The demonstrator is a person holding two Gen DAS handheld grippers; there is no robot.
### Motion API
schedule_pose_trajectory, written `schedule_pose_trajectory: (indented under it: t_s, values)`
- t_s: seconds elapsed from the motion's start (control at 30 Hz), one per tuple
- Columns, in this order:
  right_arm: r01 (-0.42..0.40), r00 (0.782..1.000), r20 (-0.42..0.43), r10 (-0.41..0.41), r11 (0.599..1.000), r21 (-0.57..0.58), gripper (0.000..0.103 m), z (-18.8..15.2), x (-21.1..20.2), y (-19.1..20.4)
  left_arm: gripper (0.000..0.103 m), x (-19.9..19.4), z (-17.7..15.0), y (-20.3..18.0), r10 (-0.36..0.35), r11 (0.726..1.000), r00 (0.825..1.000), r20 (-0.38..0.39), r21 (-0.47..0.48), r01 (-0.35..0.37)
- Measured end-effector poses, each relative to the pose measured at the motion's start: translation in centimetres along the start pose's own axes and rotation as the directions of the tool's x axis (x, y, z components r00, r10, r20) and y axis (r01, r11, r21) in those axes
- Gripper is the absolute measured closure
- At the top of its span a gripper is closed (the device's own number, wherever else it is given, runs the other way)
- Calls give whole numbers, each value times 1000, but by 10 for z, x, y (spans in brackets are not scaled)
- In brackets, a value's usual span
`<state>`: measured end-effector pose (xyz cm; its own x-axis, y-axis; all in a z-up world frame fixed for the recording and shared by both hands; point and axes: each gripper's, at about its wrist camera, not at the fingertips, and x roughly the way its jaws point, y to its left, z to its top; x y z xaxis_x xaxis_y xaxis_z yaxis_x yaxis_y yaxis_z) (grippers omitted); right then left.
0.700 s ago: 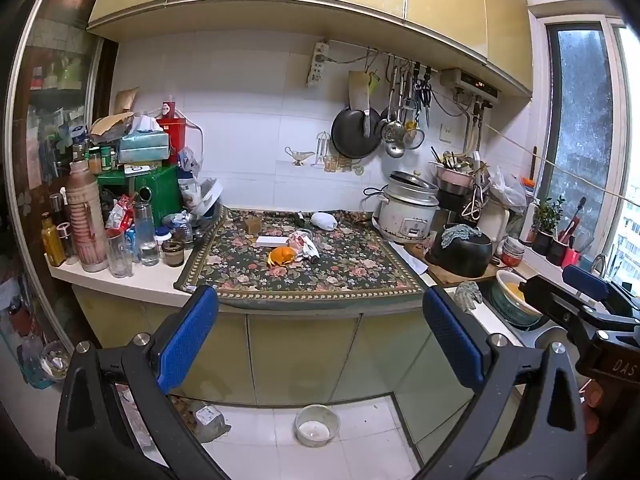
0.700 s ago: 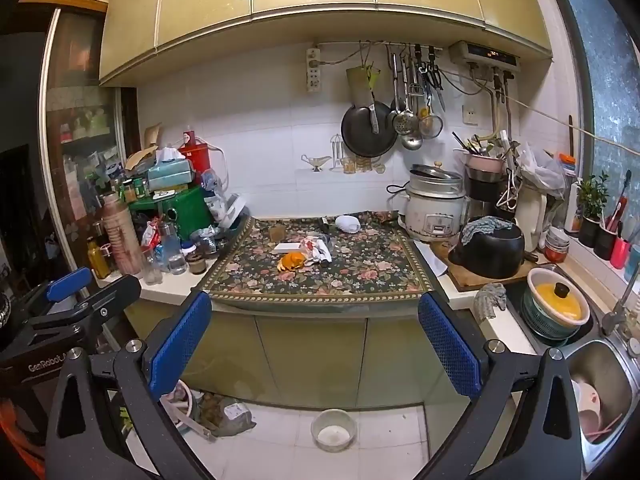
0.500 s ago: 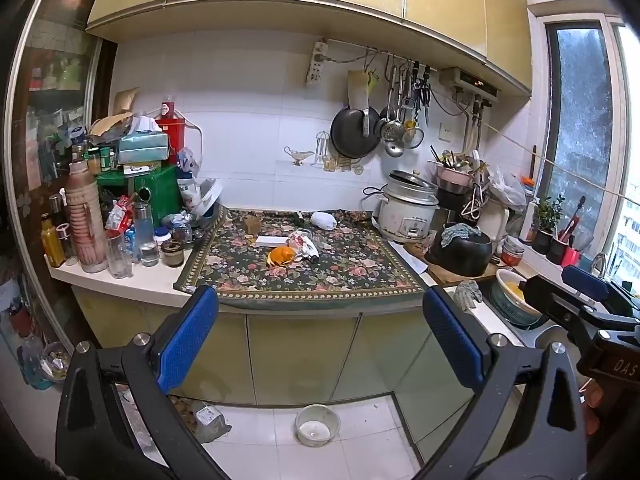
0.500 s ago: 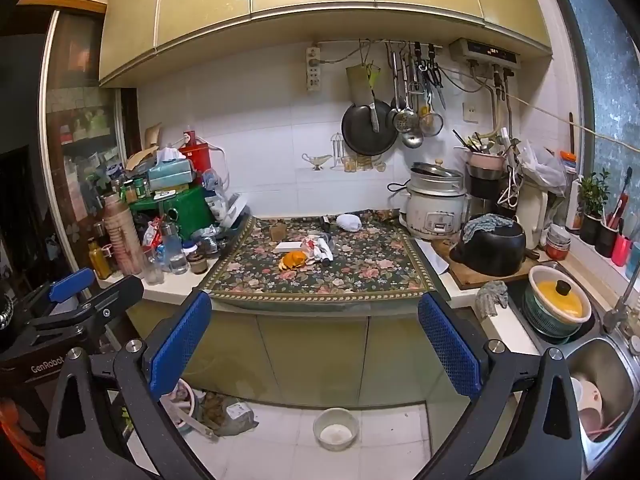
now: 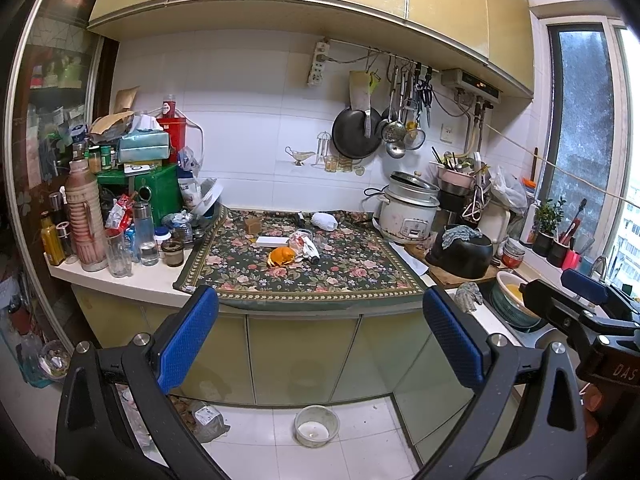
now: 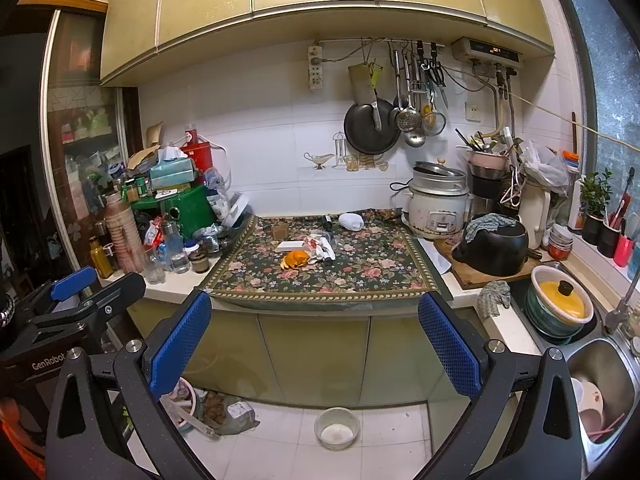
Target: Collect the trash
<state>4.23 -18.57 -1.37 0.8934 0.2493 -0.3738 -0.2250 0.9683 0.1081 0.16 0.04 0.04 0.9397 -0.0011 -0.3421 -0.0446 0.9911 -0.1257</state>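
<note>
On the floral cloth (image 5: 352, 268) on the counter lie an orange peel (image 5: 281, 257), a crumpled wrapper (image 5: 306, 243), a flat white box (image 5: 273, 241) and a white wad (image 5: 325, 220). The same peel (image 6: 295, 259), wrapper (image 6: 320, 245) and wad (image 6: 350, 221) show in the right wrist view. My left gripper (image 5: 320, 336) is open and empty, well back from the counter at cabinet height. My right gripper (image 6: 314, 338) is open and empty at a like distance. Each gripper shows at the edge of the other's view.
Bottles and jars (image 5: 120, 240) crowd the counter's left end. A rice cooker (image 5: 408, 216) and a black pot (image 5: 460, 254) stand at the right, with a sink (image 6: 600, 384) beyond. A white bowl (image 5: 316, 426) and a bag (image 5: 206, 420) lie on the floor.
Both views have shifted very slightly; the grippers stay open and nothing on the counter has moved.
</note>
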Motion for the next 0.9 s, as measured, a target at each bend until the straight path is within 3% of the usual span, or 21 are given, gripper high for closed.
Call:
schedule_pose_trajectory:
  t_s: [0.47, 0.7, 0.9]
  values:
    - [2, 1000, 0, -2, 1000, -4, 0, 2, 8, -5, 0, 2, -4, 5, 3, 1000, 1000, -7, 3, -3]
    - [-4, 1000, -2, 4, 1000, 0, 0, 5, 21, 2, 0, 29, -10, 7, 10, 1000, 1000, 10, 8, -10]
    - [-7, 999, -51, 5, 999, -38, 0, 12, 53, -25, 0, 58, 8, -2, 47, 998, 997, 66, 43, -50]
